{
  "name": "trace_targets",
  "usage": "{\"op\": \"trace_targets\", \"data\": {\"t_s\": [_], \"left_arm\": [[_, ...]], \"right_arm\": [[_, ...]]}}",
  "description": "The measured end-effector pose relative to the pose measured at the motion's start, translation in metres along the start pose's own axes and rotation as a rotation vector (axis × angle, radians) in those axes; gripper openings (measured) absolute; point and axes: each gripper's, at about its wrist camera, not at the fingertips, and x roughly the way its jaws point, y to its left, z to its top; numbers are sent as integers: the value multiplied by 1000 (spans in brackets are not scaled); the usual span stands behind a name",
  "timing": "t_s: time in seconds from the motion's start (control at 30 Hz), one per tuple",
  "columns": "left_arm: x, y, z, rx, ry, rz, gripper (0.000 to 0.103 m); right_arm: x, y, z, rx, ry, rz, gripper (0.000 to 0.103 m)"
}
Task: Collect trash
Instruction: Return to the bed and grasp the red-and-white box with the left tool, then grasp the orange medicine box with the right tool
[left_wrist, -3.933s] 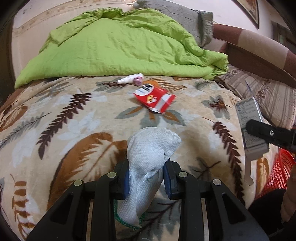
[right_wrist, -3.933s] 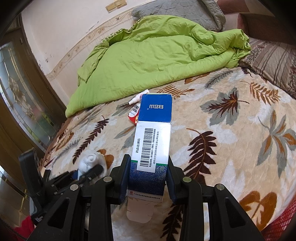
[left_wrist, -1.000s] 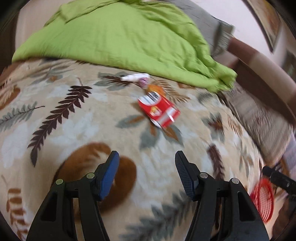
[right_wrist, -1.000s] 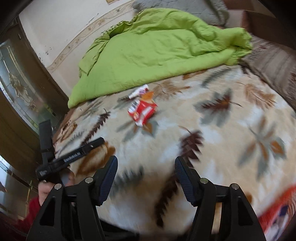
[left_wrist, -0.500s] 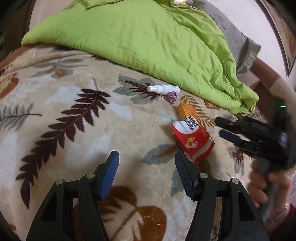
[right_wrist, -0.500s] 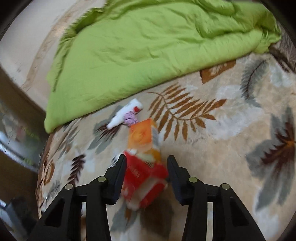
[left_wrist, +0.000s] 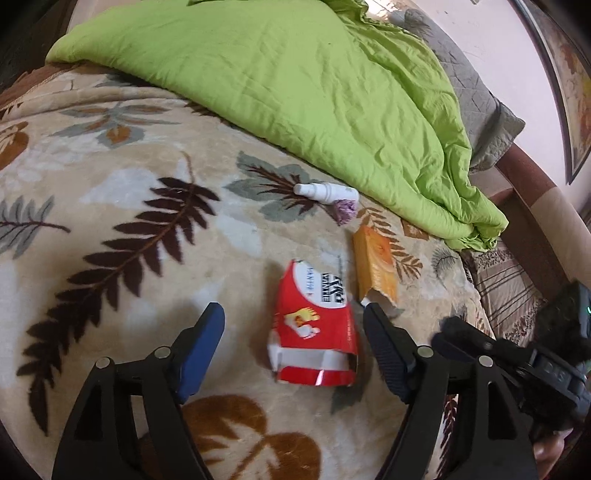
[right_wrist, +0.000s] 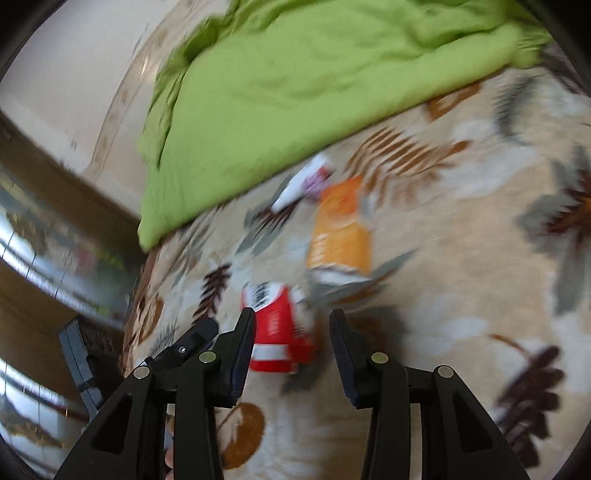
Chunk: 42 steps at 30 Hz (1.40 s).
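Leaf-patterned bedding (left_wrist: 110, 192) carries the remaining trash. Left gripper (left_wrist: 293, 334), jaws apart and empty, straddles the red carton (left_wrist: 314, 328). Right gripper (right_wrist: 291, 341), also apart, is nearby. Orange box (left_wrist: 375, 262) and white bottle (left_wrist: 325, 192) lie just ahead, uncollected.

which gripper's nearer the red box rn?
Left, narrowly. The left gripper is open with the red box lying between its fingers. The right gripper, also open, sits just right of the box, partly over its near end.
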Motion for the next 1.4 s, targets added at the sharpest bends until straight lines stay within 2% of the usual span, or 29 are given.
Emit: {"op": "trace_targets", "data": {"t_s": [0.07, 0.2, 0.33, 0.37, 0.43, 0.47, 0.6, 0.67, 0.77, 0.87, 0.93, 1.0, 1.23, 1.3, 1.4], "left_arm": [[4, -13, -3, 48, -6, 18, 82], [30, -46, -11, 208, -5, 161, 85], [59, -46, -13, 215, 74, 225, 85], [63, -45, -14, 219, 84, 238, 83], [65, -46, -14, 240, 72, 268, 71], [64, -45, -13, 244, 71, 270, 64], [58, -30, -6, 191, 60, 237, 47], [55, -24, -2, 157, 53, 222, 44], [45, -19, 4, 137, 9, 250, 43], [35, -16, 8, 120, -31, 271, 43], [30, -14, 10, 117, -60, 297, 43], [26, -10, 12, 105, -76, 314, 43], [22, -6, 16, 98, -93, 339, 43], [22, -7, 16, 99, -89, 335, 43], [23, -9, 16, 110, -82, 327, 43]], "right_arm": [[-9, -13, 3, 29, -45, -13, 51], [-8, -29, 12, 35, -62, -60, 51], [-4, -30, 17, 5, -62, -95, 51], [-3, -30, 18, -4, -61, -106, 52], [2, -29, 21, -8, -62, -113, 54], [3, -29, 22, -7, -65, -116, 58], [8, -21, 30, -3, -82, -126, 61], [11, -16, 33, 6, -83, -130, 63], [17, -8, 38, -5, -74, -152, 65], [25, -1, 46, -14, -63, -183, 72], [37, 6, 56, -20, -52, -225, 73], [56, 15, 64, -43, -23, -268, 78], [120, 23, 70, -123, 84, -471, 76], [129, 17, 70, -107, 107, -501, 60], [123, 14, 67, -123, 83, -520, 51]]}}
